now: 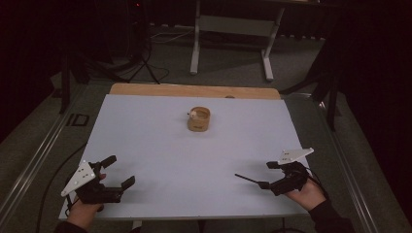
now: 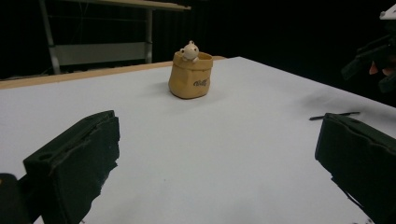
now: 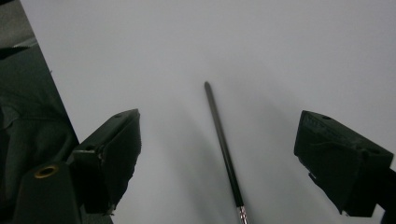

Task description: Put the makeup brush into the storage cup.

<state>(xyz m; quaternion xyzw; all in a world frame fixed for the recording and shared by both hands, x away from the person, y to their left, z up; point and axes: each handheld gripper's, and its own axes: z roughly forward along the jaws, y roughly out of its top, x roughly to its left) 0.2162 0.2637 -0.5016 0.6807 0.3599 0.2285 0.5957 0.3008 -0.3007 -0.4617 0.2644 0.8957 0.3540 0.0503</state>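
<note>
1. Right hand-held gripper (image 1: 266, 174) sits near the tabletop's (image 1: 160, 145) front right corner, held by the person's right hand (image 1: 306, 193); jaws spread wide, nothing betw. them pinched.
2. Thin black stick (image 1: 247, 178), prob. a pen or stylus (too small to tell), lies flat on the white surface just beside that gripper. In the right gripper view the stick (image 3: 223, 144) lies betw. the two open jaws, touching neither; metal-looking end at the bottom edge.
3. Left hand-held gripper (image 1: 121, 171) is near the front left corner, in the left hand (image 1: 86, 208); jaws also spread apart, holding nothing. Grey three-cornered plate on top.
4. Small tan pot (image 1: 199, 119), shaped like a crumpled bag, stands upright toward the far middle of the tabletop, well apart from both grippers. A little white figure (image 2: 189, 50) peeks over its rim; dark lettering on the side, not readable.
5. In the left gripper view the pot (image 2: 190, 77) is straight ahead, w/ the stick (image 2: 334, 115) off to the right on the surface.
6. Wooden strip along the tabletop's far edge; a metal-legged frame (image 1: 232, 29) on the floor behind.
</note>
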